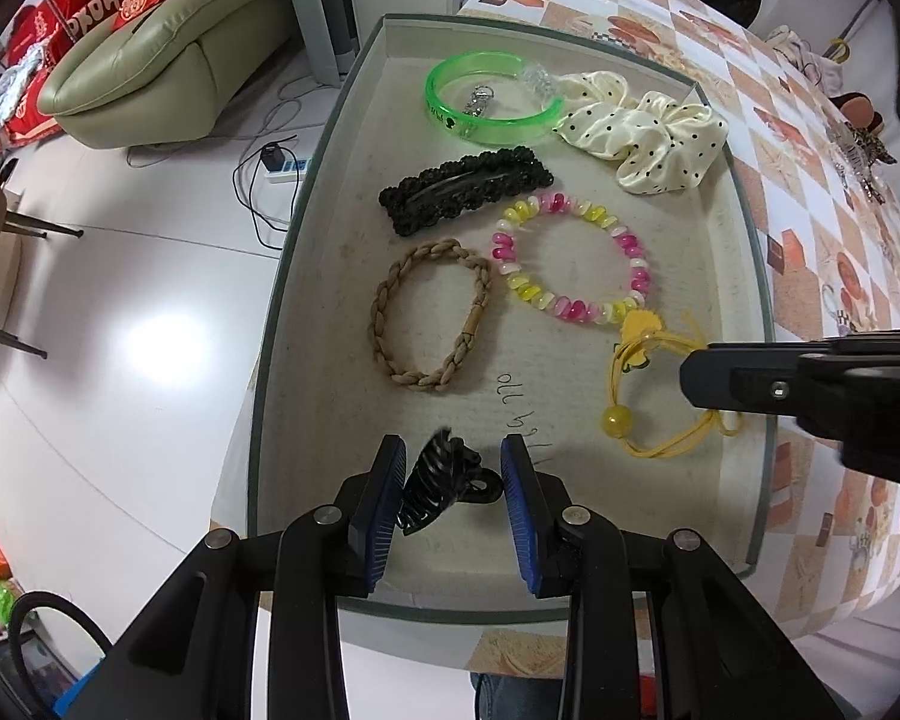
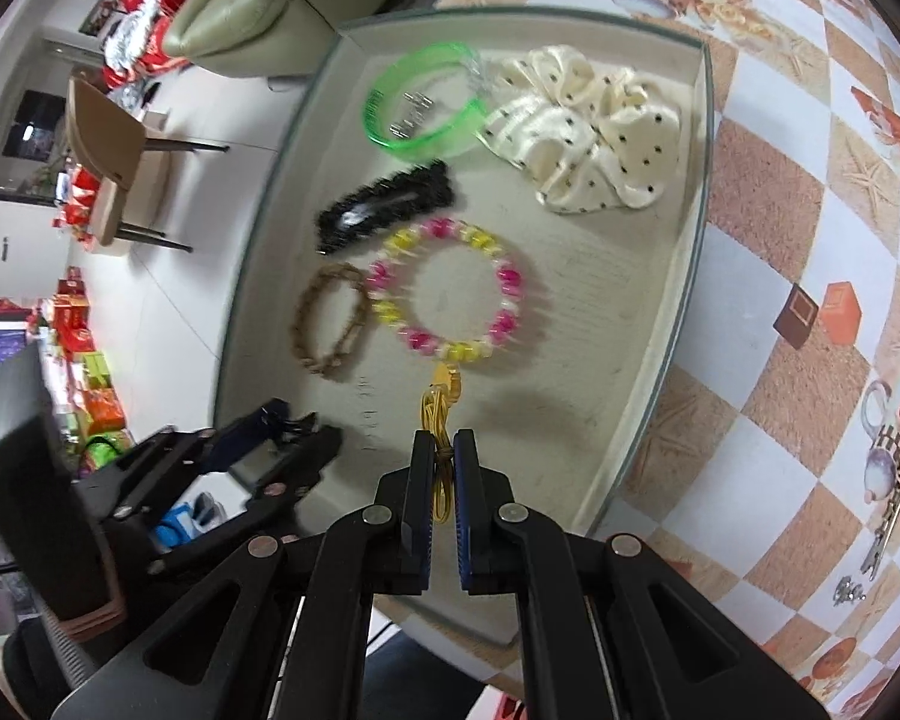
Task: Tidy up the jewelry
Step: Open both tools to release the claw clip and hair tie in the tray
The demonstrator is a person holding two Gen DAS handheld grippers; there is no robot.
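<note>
holding tray (image 1: 306, 276): scrunchie (image 1: 642, 132), bangle (image 1: 486, 99), beaded bracelet (image 1: 570, 258), braided band (image 1: 429, 324).

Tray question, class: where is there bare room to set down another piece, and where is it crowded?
Free: the tray's floor between the beaded bracelet, the scrunchie and the right wall. Crowded: the left side, where green bangle, black barrette and braided band lie close.

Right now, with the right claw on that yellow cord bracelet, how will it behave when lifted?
Probably floppy: the yellow cord bracelet is thin string, pinched in the right claw. Its bead may hang and swing. It looks light, and loose loops could snag the pink and yellow bead bracelet nearby.
</note>
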